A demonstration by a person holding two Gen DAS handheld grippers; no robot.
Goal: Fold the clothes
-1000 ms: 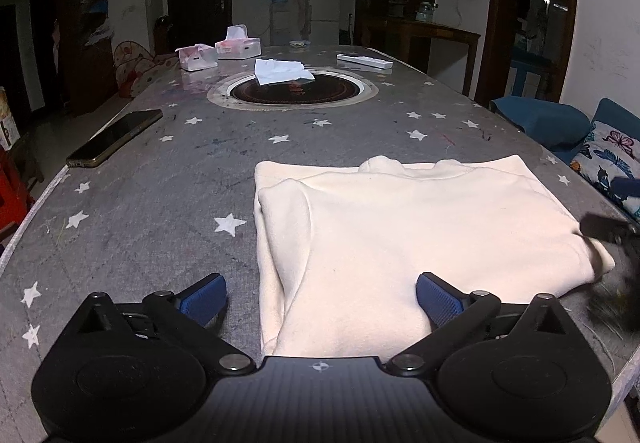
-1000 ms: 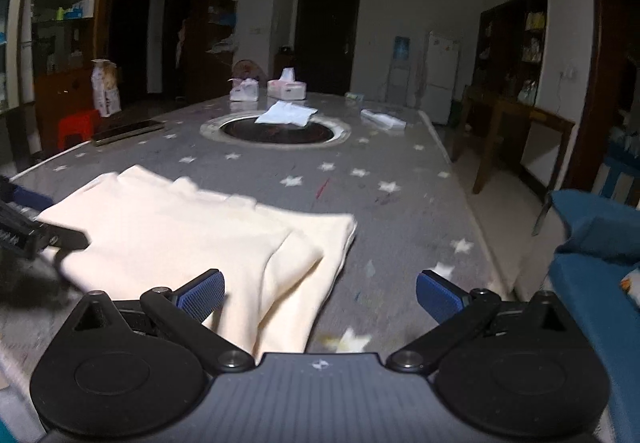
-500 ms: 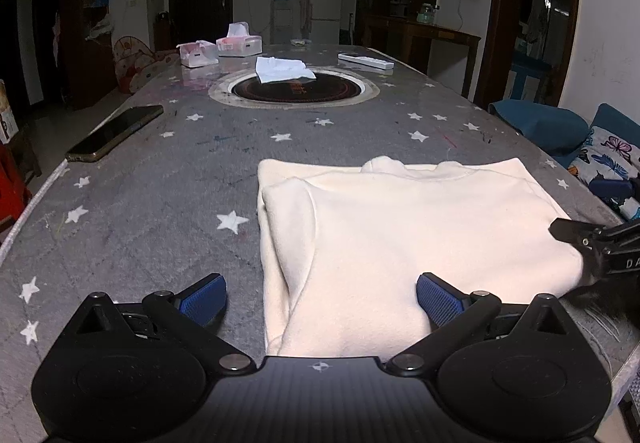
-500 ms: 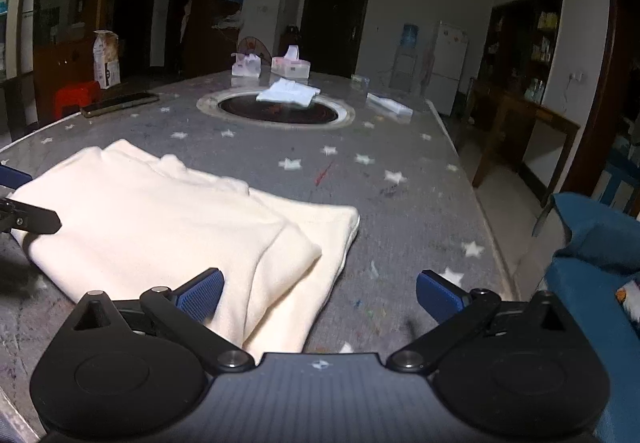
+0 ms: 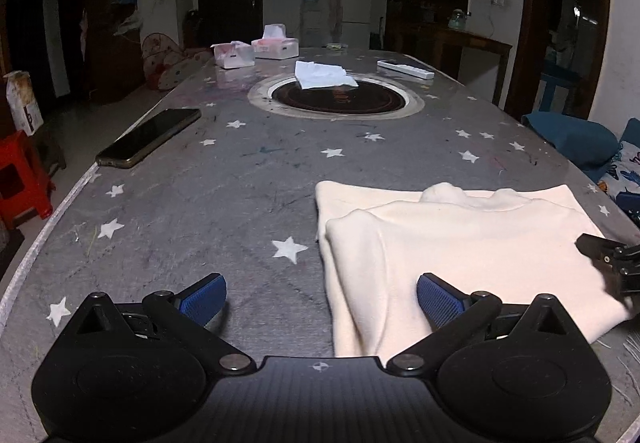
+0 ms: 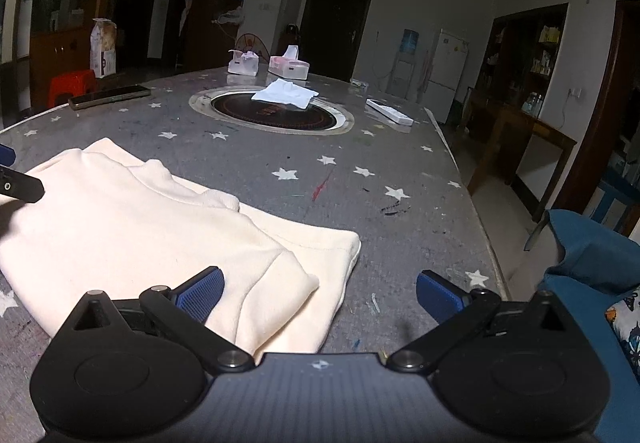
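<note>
1. The folded cream garment (image 5: 460,243) lies flat on the bench (image 5: 240,179) near its front edge, long axis running across between my two claws, collar away from me.
2. My left claw (image 5: 320,295) is spread apart over the garment's left edge.
3. My right claw (image 6: 318,293) is spread apart over its right edge.
4. Beyond the garment, bare bench reaches the round hob (image 5: 336,99).

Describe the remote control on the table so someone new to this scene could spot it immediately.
Start at the round dark hotplate set in the middle of the star-patterned table. Just past its rim, toward the side with the white fridge, lies the remote control, flat on the table. It is a long, slim white bar, unlike the crumpled tissue on the hotplate and the boxy tissue packs behind.
</note>
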